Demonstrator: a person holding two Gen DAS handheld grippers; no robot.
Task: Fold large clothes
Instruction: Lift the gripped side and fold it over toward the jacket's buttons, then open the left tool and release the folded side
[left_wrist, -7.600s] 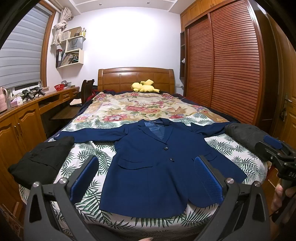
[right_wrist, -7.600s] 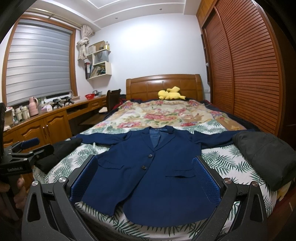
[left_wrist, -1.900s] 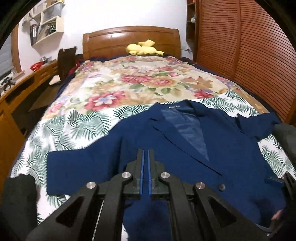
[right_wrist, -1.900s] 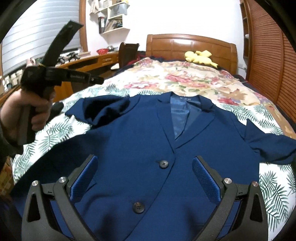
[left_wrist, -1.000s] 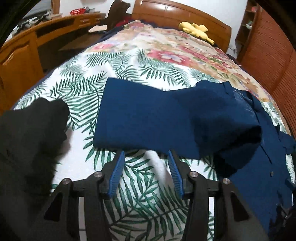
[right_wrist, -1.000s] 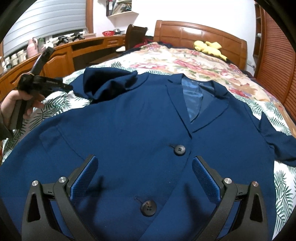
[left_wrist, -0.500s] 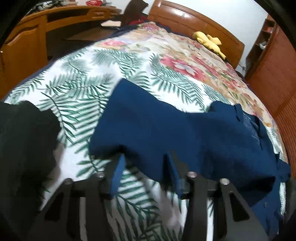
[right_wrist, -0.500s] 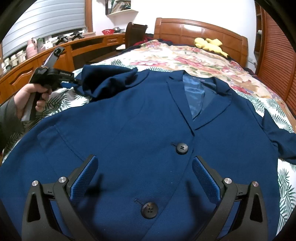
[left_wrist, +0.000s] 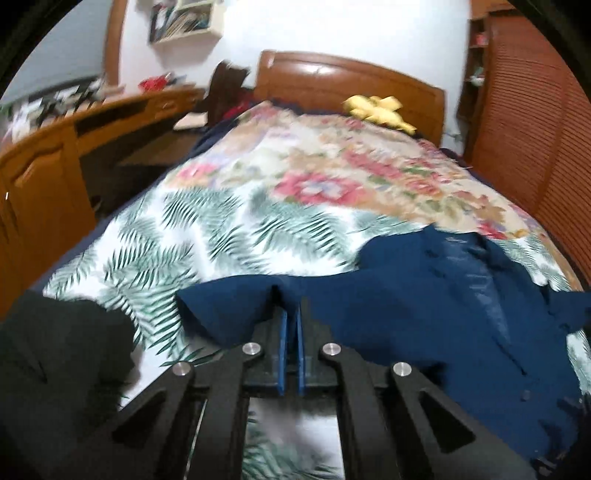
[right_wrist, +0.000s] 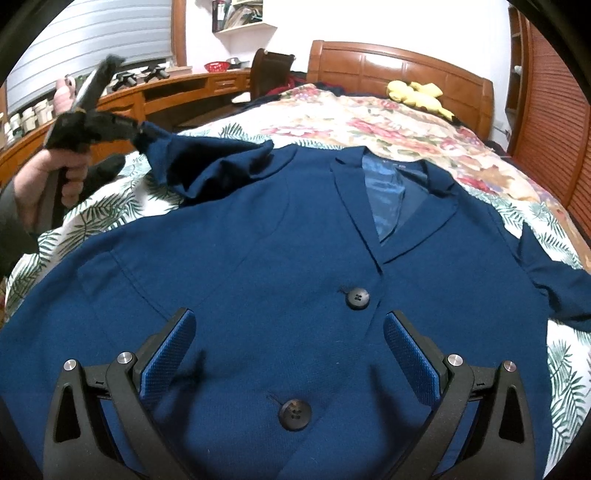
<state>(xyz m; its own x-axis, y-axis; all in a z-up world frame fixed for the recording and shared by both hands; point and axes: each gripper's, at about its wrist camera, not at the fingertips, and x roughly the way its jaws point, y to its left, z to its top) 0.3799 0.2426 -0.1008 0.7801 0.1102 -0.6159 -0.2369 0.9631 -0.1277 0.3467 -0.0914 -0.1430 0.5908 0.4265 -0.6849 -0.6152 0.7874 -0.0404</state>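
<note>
Navy jacket (left_wrist: 424, 314) lies lower right on the bed (left_wrist: 258, 221); left hand-held gripper (left_wrist: 290, 332) pinches its limp sleeve cuff. Right view: right hand-held gripper (right_wrist: 290, 354) spread over the soft front; hems look best to grab.

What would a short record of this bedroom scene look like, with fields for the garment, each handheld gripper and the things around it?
garment: navy blazer, front up on the bed, two buttons fastened
left gripper: shut on the sleeve cuff, raised off the bed
right gripper: open, over the blazer front, holding nothing
nearby: black garment beside the cuff; yellow plush toy by the headboard
fold: sleeve not yet laid over the body
</note>
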